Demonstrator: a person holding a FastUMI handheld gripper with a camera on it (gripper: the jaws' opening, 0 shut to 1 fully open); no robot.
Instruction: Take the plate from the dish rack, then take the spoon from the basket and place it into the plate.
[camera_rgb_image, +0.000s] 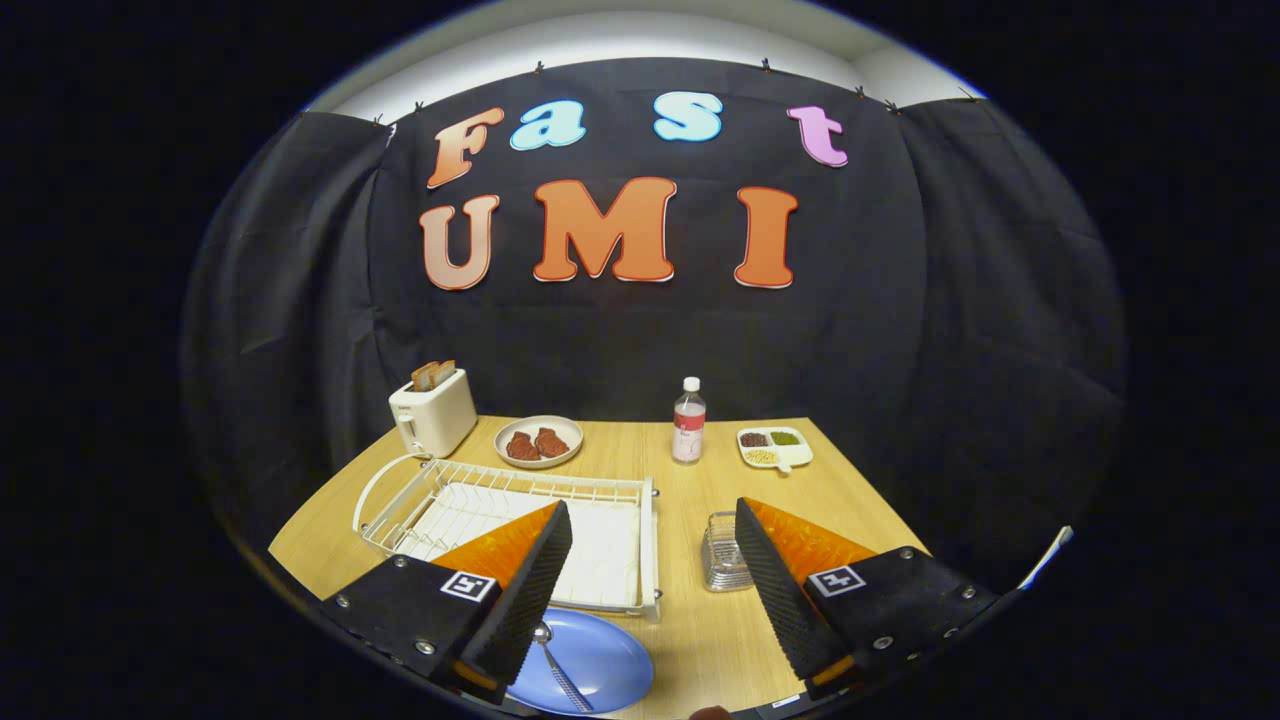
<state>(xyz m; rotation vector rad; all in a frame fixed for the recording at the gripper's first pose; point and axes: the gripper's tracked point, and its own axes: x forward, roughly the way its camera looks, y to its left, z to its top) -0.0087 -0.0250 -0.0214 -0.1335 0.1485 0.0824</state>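
The spoon (560, 672) lies in the blue plate (600, 665) on the counter (690, 500), beside the near finger of the wide-open, empty gripper (655, 575).

Bright overhead light, sharp centre, fisheye bending at edges.

A white toaster (432, 410) with slices of bread in its slots stands at the far left corner of the wooden table (690, 610), left of centre in the frame. Just right of it sits a pale bowl (552, 441) holding two reddish-brown pieces of food. Further right, a clear bottle (688, 421) stands upright near centre, with a white divided dish (774, 447) of small heaps beyond it.
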